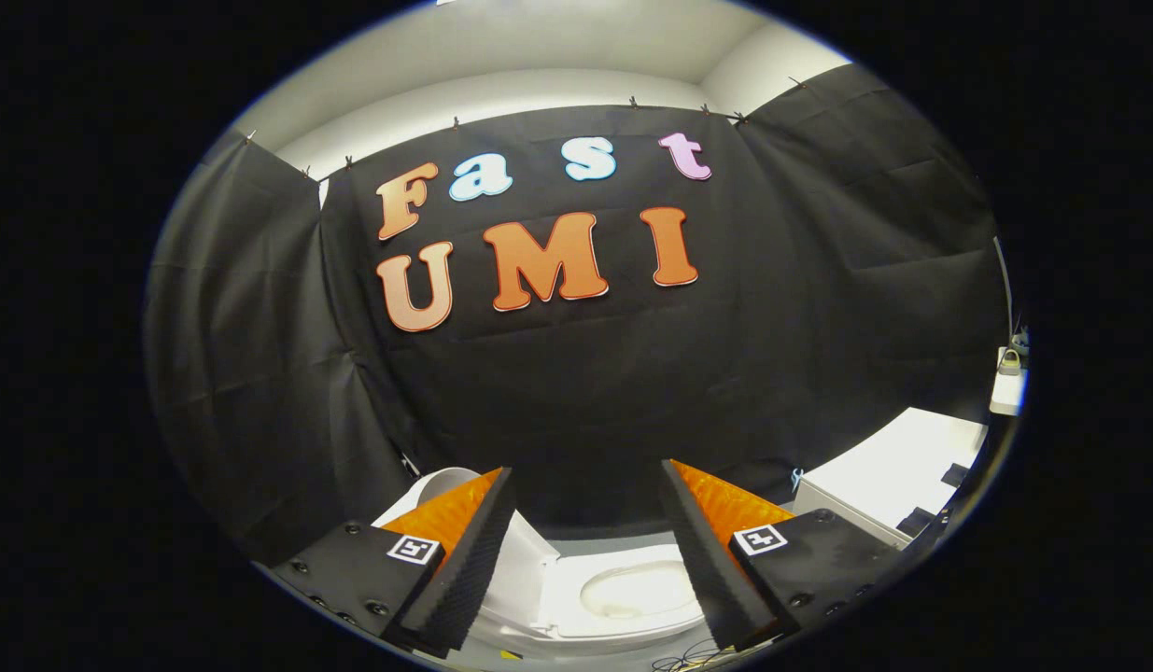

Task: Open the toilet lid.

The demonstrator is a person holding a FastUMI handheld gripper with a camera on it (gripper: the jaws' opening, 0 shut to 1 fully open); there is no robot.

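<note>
1. Gripper [587, 523] fingers are spread wide apart with nothing held between them; each finger is black with a ribbed foam pad on its inner face, an orange panel on its outer side, and a small square black-and-white marker on its base.
2. Left finger [464, 560] overlaps the raised part of the toilet; right finger [711, 560] overlaps the right side of the seat, though whether either touches the toilet cannot be told.
3. Toilet [623, 593] is white and sits low between and just beyond the fingers, seen from above.
4. Toilet lid [520, 560] is already up: it stands to the left of the bowl opening, tilted away from it, with its rounded top edge showing above the left finger.
5. Toilet seat [562, 597] lies down around the oval bowl opening, which is in plain view in the gap between the fingers.
6. White counter [889, 471] stands to the right of the toilet, beyond the right finger, with small dark items at its far right end.
7. Black cloth wall [585, 373] hangs behind the toilet and counter.
</note>
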